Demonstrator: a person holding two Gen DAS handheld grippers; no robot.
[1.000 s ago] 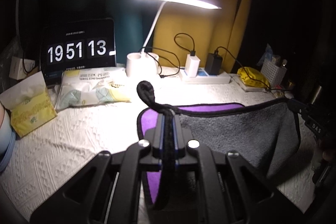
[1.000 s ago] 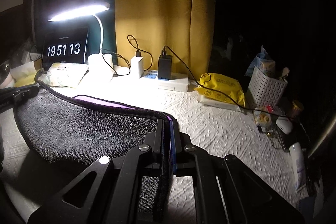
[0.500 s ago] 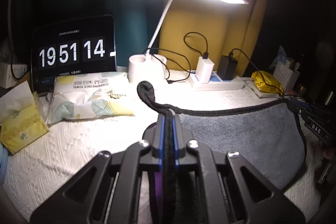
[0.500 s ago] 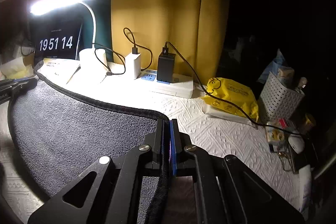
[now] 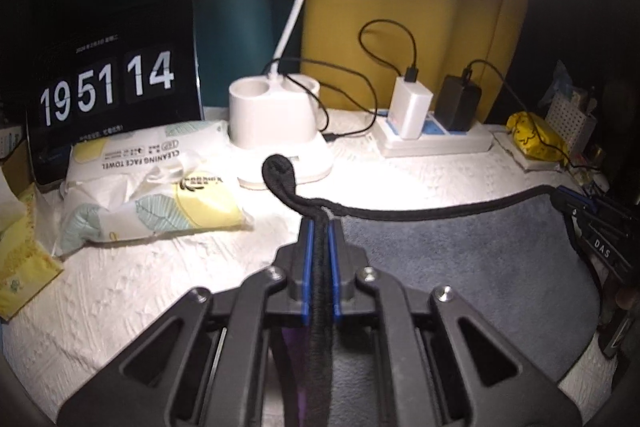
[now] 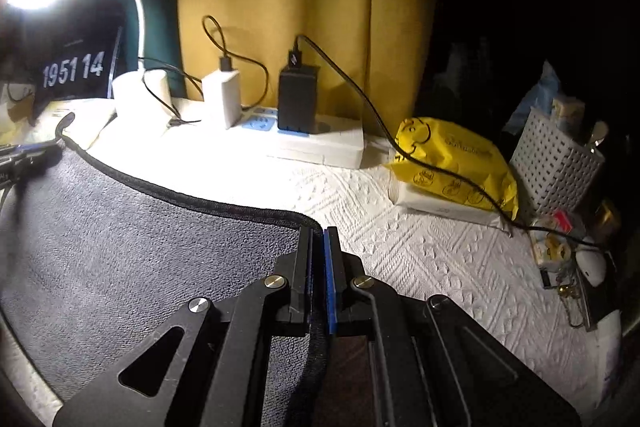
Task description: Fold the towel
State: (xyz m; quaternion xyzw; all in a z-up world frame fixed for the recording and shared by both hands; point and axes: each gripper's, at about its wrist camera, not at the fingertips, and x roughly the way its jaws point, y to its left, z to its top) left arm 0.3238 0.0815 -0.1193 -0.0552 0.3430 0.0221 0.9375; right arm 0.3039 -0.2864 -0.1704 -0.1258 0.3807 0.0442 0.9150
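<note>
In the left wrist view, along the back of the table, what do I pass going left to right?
Clock display → lamp base → white charger → black charger → yellow packet → white basket.

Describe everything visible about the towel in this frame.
The towel looks like grey, short-pile microfibre edged with black stitched piping, and a purple side shows under the left gripper. A black hanging loop sticks up past that gripper at the clamped corner. Both grippers are shut on corners: the right gripper clamps the other. The top edge stretches between them, sagging slightly, and the cloth hangs over the white textured table cover.
</note>
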